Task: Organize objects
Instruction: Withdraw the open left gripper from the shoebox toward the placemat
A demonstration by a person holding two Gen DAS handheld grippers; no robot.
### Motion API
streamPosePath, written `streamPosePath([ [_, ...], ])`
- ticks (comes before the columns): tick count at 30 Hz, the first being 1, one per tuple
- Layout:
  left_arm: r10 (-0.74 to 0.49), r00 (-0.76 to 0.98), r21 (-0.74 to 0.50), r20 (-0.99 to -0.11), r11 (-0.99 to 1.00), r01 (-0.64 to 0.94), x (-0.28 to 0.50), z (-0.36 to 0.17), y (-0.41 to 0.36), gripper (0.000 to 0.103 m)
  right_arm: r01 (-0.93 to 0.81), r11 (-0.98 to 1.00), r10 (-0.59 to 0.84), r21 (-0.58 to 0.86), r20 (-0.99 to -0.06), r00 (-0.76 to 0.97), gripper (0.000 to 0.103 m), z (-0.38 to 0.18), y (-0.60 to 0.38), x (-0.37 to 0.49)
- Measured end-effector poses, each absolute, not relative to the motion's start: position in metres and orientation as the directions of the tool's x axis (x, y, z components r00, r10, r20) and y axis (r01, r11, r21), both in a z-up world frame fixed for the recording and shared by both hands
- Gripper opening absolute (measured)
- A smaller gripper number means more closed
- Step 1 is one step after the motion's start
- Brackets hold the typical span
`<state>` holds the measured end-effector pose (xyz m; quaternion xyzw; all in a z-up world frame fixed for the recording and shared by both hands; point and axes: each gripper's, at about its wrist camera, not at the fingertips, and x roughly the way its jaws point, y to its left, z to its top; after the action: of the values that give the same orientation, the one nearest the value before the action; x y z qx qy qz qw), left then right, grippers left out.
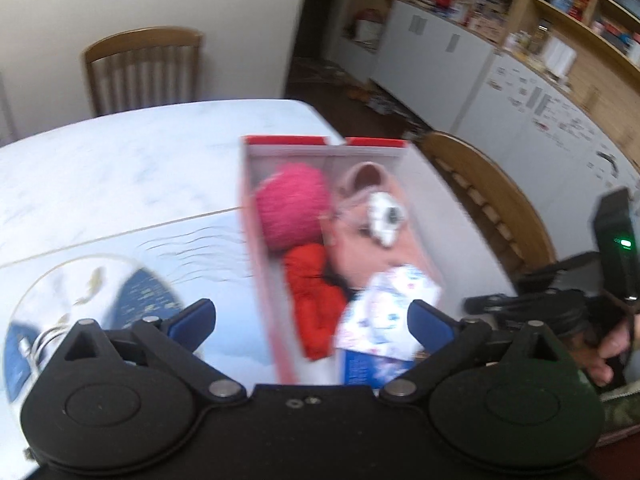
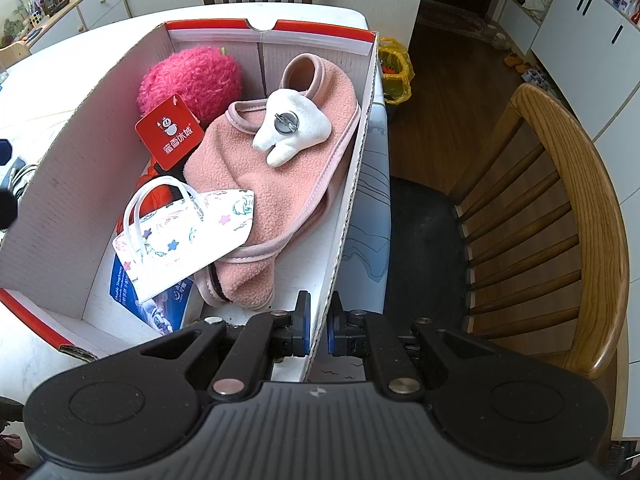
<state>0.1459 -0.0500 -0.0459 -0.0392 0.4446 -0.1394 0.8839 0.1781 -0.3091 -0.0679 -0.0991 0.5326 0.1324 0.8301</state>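
The right hand-held gripper [image 2: 318, 330] pinches the near wall of the cardboard box [image 2: 352, 200] on the bench [image 1: 120, 168]; the left hand-held gripper [image 1: 312, 320] gapes wide and empty, the box just ahead.

The right gripper [image 2: 318, 330] is clamped on the right-hand wall of an open cardboard box [image 2: 352, 188] — one blue pad inside, one outside. Just ahead of the inner pad lies a pink fleece garment [image 2: 272, 176] with a white tooth-shaped plush [image 2: 296, 128] on top. Left of that, a star-printed face mask [image 2: 188, 236] rests over a blue packet [image 2: 156, 304]. Farther ahead sits a fuzzy pink plush [image 2: 192, 76] with a red tag [image 2: 168, 130]. To the gripper's right — a wooden chair [image 2: 560, 208].
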Motion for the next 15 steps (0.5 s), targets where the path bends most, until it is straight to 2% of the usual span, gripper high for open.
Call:
streamPosePath([
  [8,-0.109,0.584,-0.13,-0.804,0.991,0.006,0.142,-0.058,0.016,0.102,-0.323,0.946,0.111,-0.025,-0.911,0.397,0.008,-0.067,-0.309,0.178],
  [15,0.001,0.582,-0.068,-0.813,0.993,-0.097,0.136,-0.071,0.068,0.101,-0.321,0.947,0.107,-0.028,-0.912,0.396,0.008,-0.067,-0.309,0.178],
])
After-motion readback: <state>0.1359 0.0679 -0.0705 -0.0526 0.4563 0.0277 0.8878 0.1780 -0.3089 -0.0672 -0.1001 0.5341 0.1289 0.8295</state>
